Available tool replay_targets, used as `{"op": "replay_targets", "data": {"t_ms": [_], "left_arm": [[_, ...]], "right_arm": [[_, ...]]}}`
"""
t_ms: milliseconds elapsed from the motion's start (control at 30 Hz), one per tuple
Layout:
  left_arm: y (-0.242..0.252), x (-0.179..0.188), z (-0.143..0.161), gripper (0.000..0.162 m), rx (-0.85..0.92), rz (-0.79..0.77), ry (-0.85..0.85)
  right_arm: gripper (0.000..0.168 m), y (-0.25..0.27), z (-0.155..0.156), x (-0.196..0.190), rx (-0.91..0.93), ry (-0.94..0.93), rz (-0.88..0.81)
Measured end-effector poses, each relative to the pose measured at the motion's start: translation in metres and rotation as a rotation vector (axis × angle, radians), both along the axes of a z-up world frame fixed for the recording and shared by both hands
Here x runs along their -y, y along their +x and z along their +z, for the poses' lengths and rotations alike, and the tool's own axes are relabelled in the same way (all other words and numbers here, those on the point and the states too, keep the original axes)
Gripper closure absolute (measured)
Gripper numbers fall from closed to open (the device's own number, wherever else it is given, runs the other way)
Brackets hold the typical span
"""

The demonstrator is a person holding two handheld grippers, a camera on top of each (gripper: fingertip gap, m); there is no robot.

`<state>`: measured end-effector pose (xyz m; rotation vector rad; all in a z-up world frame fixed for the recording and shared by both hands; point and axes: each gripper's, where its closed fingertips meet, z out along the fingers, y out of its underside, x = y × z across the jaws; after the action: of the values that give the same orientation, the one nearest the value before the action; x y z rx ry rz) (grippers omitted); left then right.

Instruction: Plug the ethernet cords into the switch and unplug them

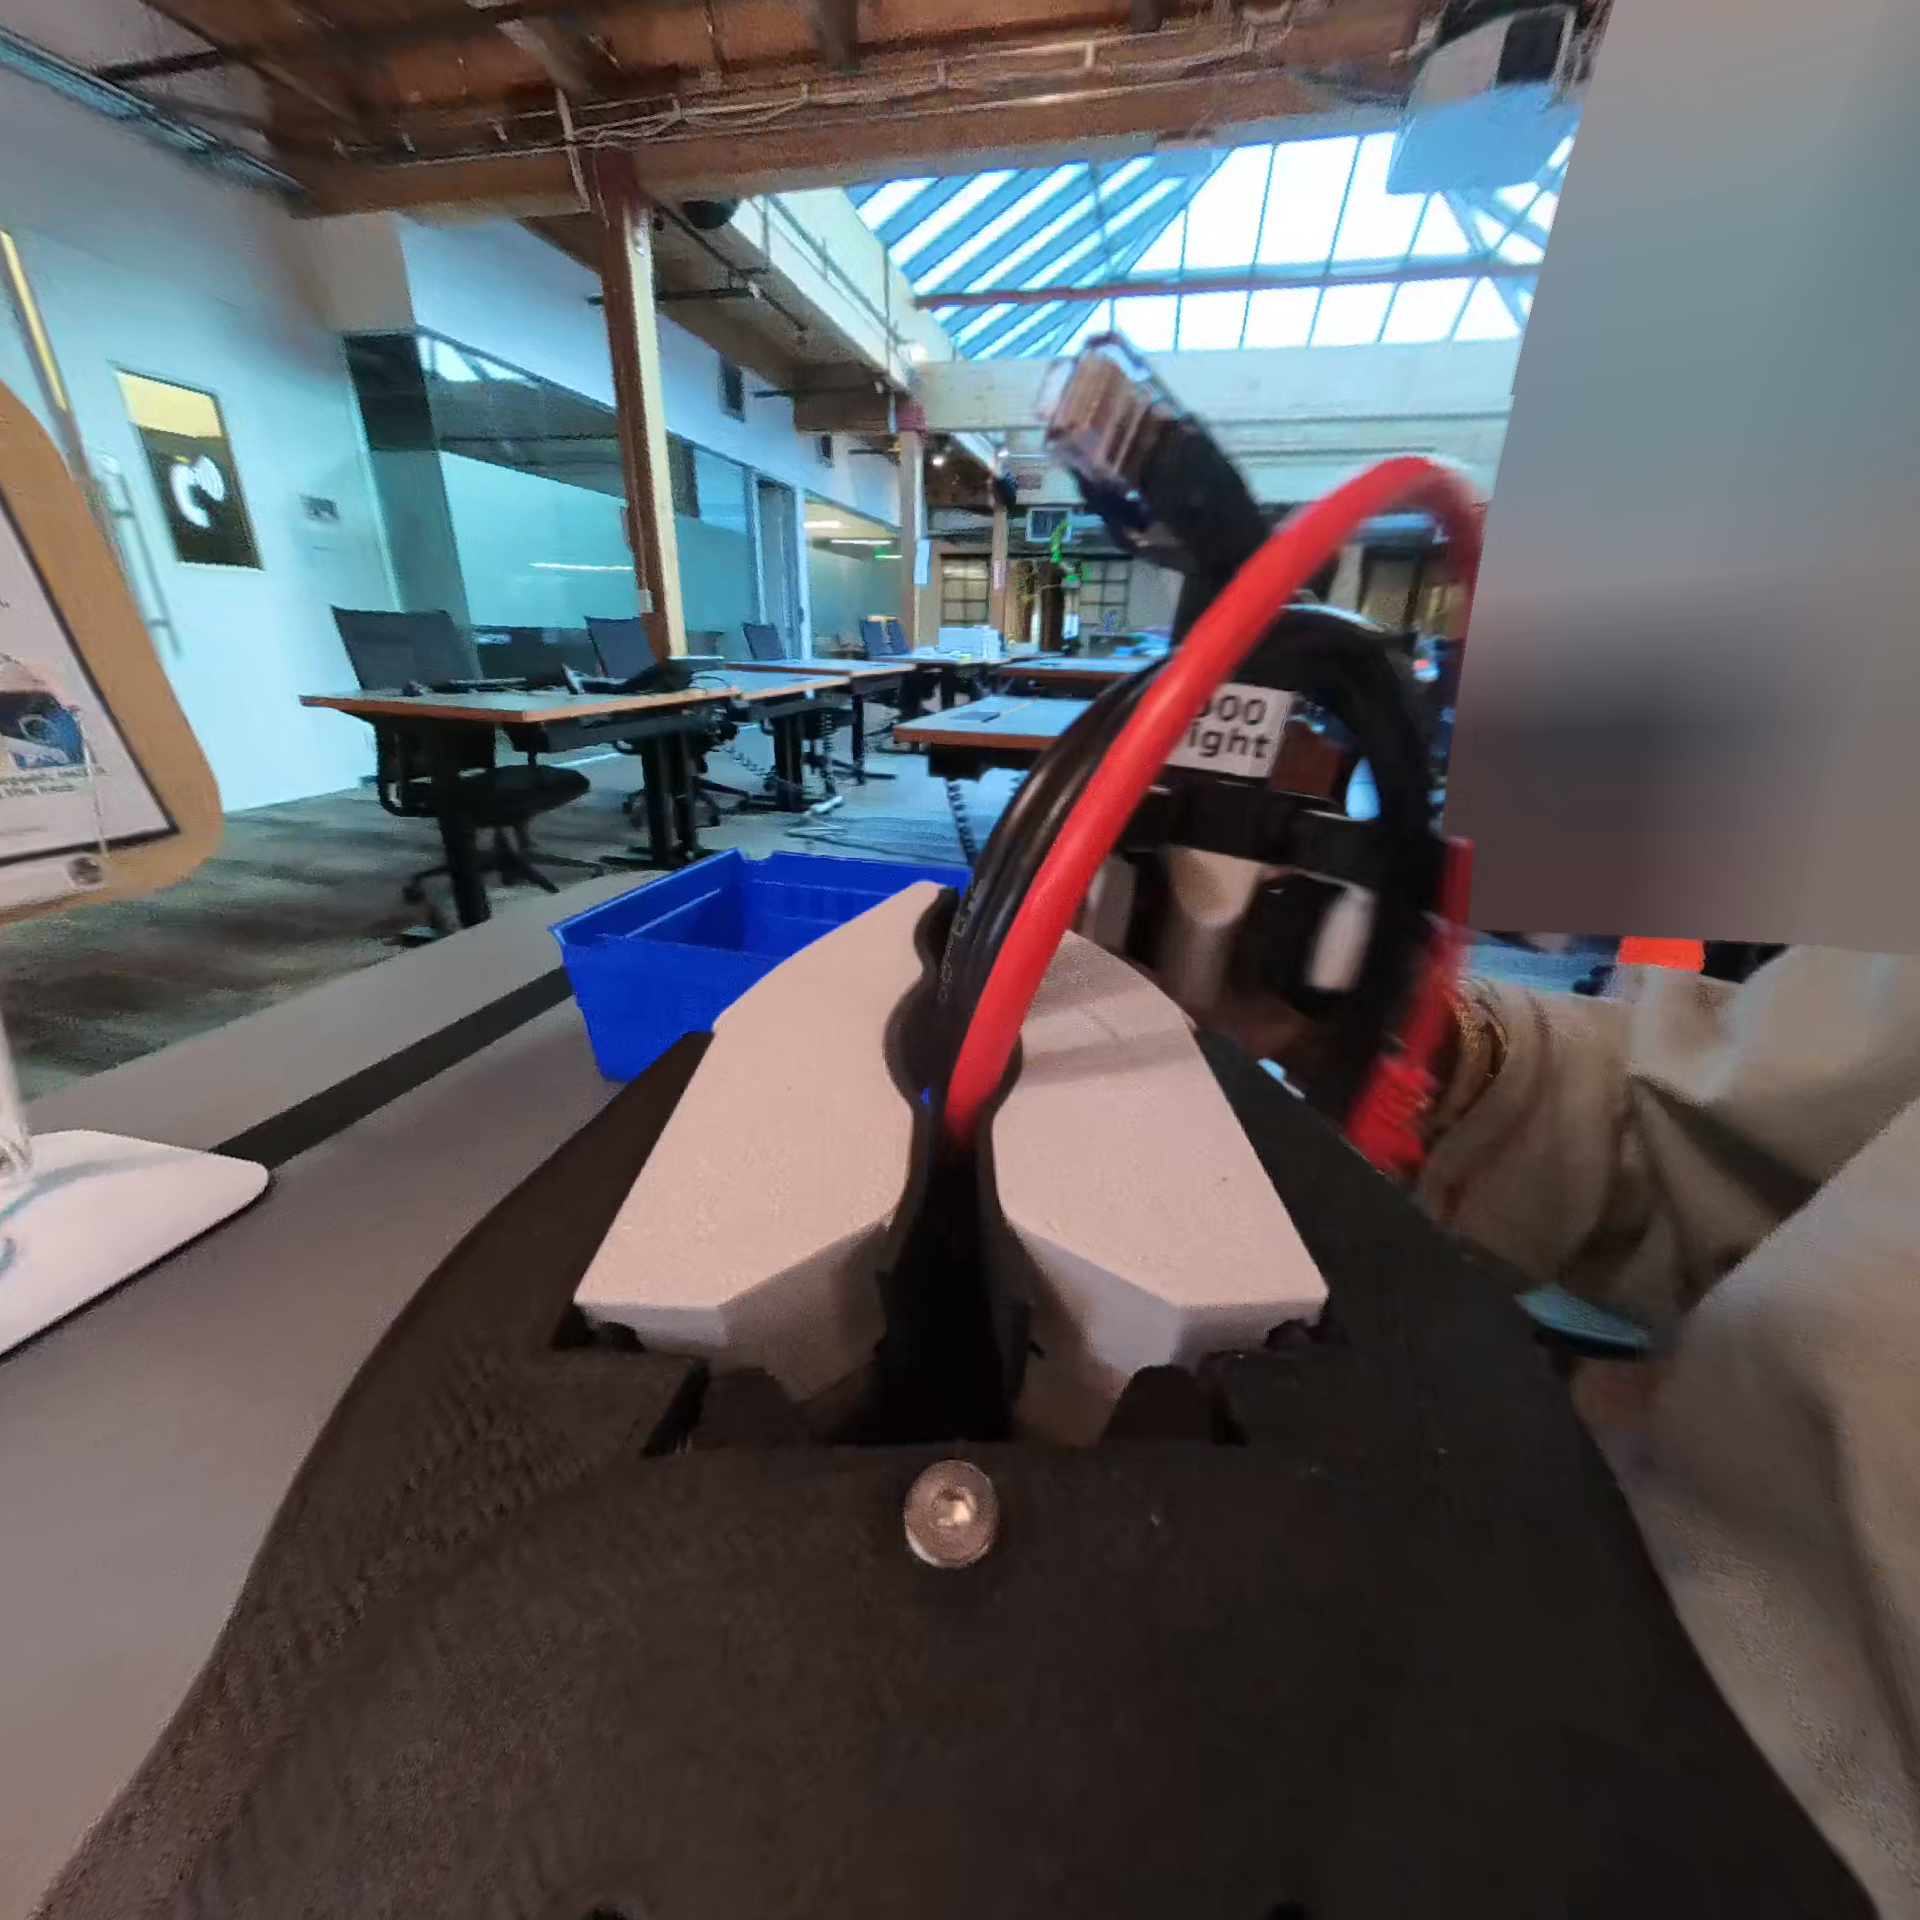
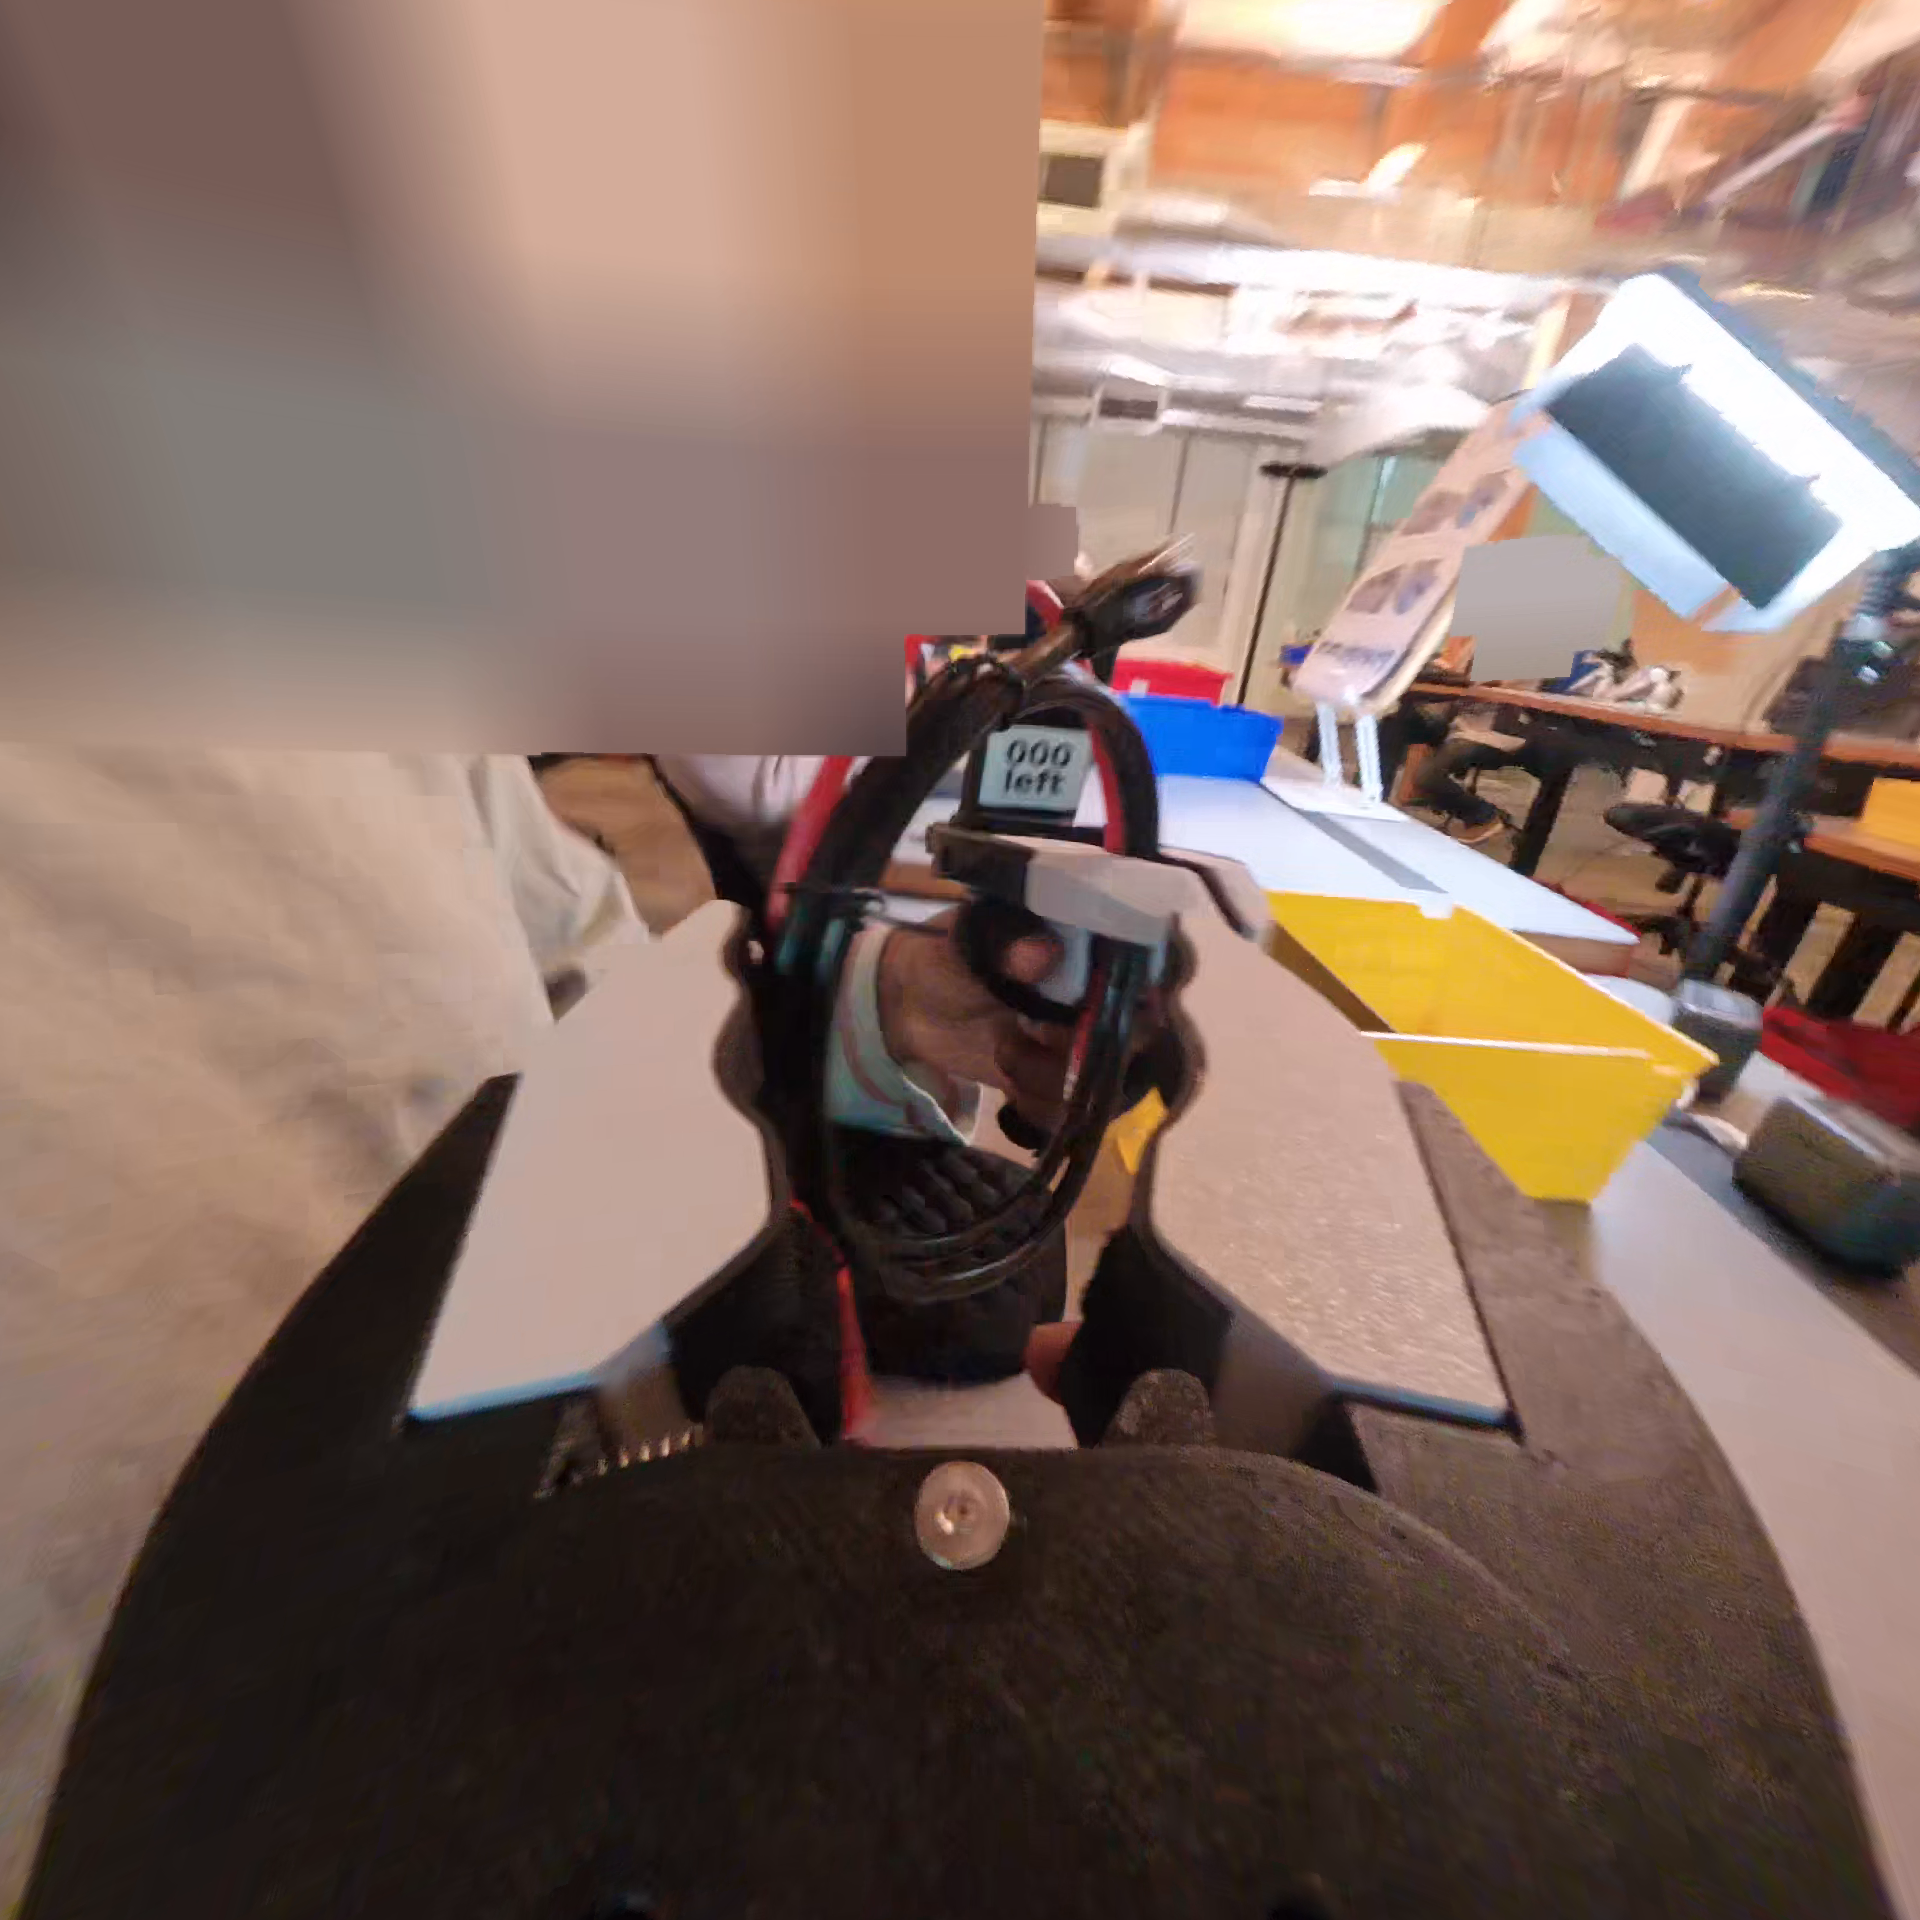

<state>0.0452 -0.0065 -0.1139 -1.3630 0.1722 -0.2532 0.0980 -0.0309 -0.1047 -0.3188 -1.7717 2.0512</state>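
Note:
My left gripper (image 1: 987, 935) is shut on a bundle of ethernet cords, one red (image 1: 1143, 748) and the others black (image 1: 997, 862), which pass between its grey fingers and loop up to the right. A black plug with a clear tip (image 1: 1101, 416) sticks up above the loop. My right gripper (image 2: 961, 935) is open, its fingers wide apart around the coil of black and red cords (image 2: 966, 1257). It also shows behind the coil in the left wrist view (image 1: 1268, 914). The left gripper (image 2: 1091, 894) shows beyond the coil in the right wrist view, with the plug (image 2: 1132, 608) above it. No switch is in view.
A blue bin (image 1: 665, 977) stands on the grey table (image 1: 312, 1299) ahead of my left gripper, with a white stand base (image 1: 104, 1216) at the left. A yellow bin (image 2: 1507, 1049), a blue bin (image 2: 1205, 727) and a dark grey block (image 2: 1829, 1174) lie right of my right gripper. A person's sleeve (image 1: 1714, 1091) is close.

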Motion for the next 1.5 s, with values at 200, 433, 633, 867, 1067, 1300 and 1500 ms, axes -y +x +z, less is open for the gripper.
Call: {"op": "replay_targets", "data": {"t_ms": [200, 433, 633, 867, 1067, 1300, 1500], "left_arm": [[-0.021, 0.004, 0.027, 0.161, 0.026, 0.095, 0.018], [-0.027, -0.001, 0.028, 0.161, -0.044, 0.205, -0.036], [-0.019, -0.002, 0.019, 0.145, -0.057, 0.151, -0.108], [-0.021, 0.024, -0.009, 0.100, -0.124, 0.200, -0.183], [-0.022, 0.053, -0.015, 0.099, -0.157, 0.307, -0.159], [-0.026, 0.074, -0.010, 0.100, -0.100, 0.359, -0.103], [-0.031, 0.075, -0.014, 0.102, -0.095, 0.376, -0.108]], "right_arm": [[0.096, -0.010, -0.002, 0.003, -0.062, 0.156, -0.158], [0.150, -0.006, -0.016, 0.001, -0.007, 0.326, -0.230], [0.162, -0.003, 0.005, -0.007, -0.079, 0.339, -0.228], [0.162, -0.003, 0.073, -0.058, -0.191, 0.223, -0.338], [0.163, -0.021, 0.128, -0.120, -0.298, 0.303, -0.596], [0.162, -0.037, 0.156, -0.203, -0.429, 0.376, -0.746], [0.162, -0.047, 0.110, -0.281, -0.364, 0.306, -0.806]]}}
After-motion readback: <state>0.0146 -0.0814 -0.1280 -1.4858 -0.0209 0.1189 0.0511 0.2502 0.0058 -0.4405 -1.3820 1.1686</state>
